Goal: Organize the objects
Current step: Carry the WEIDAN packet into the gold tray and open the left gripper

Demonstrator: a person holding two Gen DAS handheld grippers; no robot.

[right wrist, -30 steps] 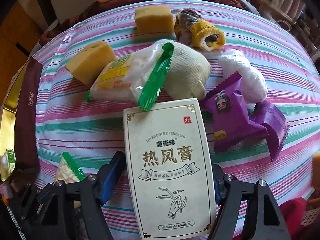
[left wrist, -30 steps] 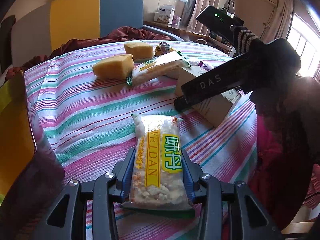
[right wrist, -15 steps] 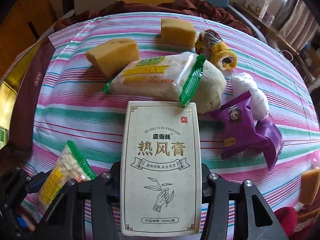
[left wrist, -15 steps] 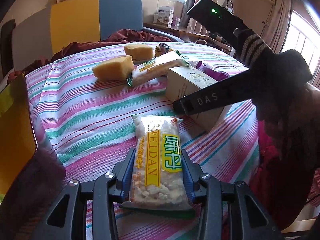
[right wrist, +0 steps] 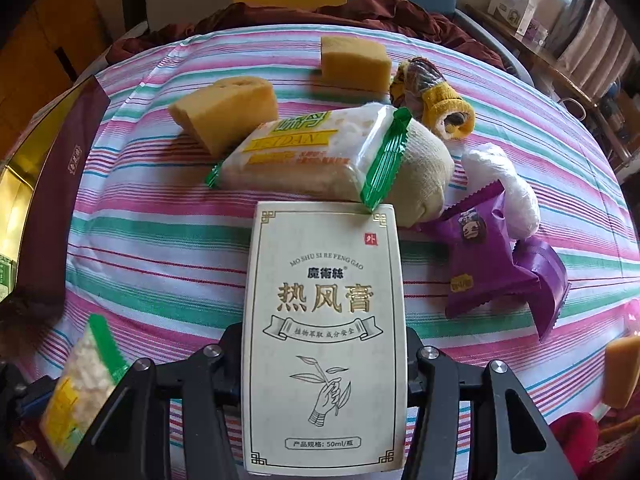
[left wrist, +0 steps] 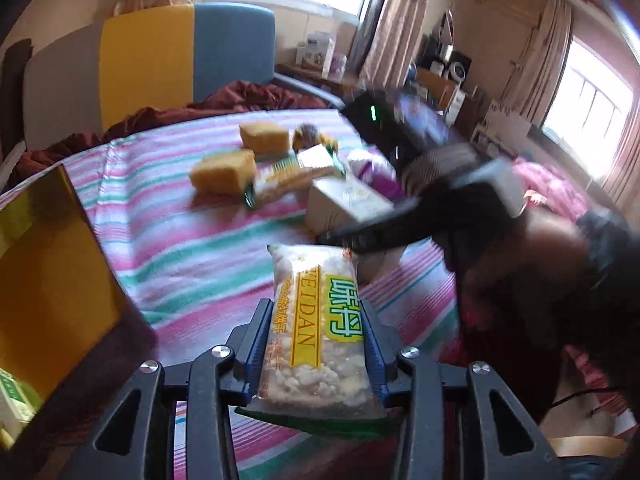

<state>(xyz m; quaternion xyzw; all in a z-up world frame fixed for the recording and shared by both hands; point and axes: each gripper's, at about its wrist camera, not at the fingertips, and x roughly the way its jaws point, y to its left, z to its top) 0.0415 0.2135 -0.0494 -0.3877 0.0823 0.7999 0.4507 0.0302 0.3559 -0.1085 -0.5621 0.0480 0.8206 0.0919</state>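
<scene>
Striped cloth (right wrist: 160, 248) covers the table, curtained windows (left wrist: 592, 120) behind

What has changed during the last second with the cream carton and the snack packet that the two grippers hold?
The right gripper has lifted the cream cardboard carton off the striped tablecloth and drawn it back. The left gripper stays shut on the clear rice-snack packet. The yellow sponge blocks kept their places.

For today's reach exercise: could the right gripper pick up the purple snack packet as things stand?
Probably not yet: the right gripper is shut on the white box. The purple snack packet lies uncovered on the striped cloth.
</scene>
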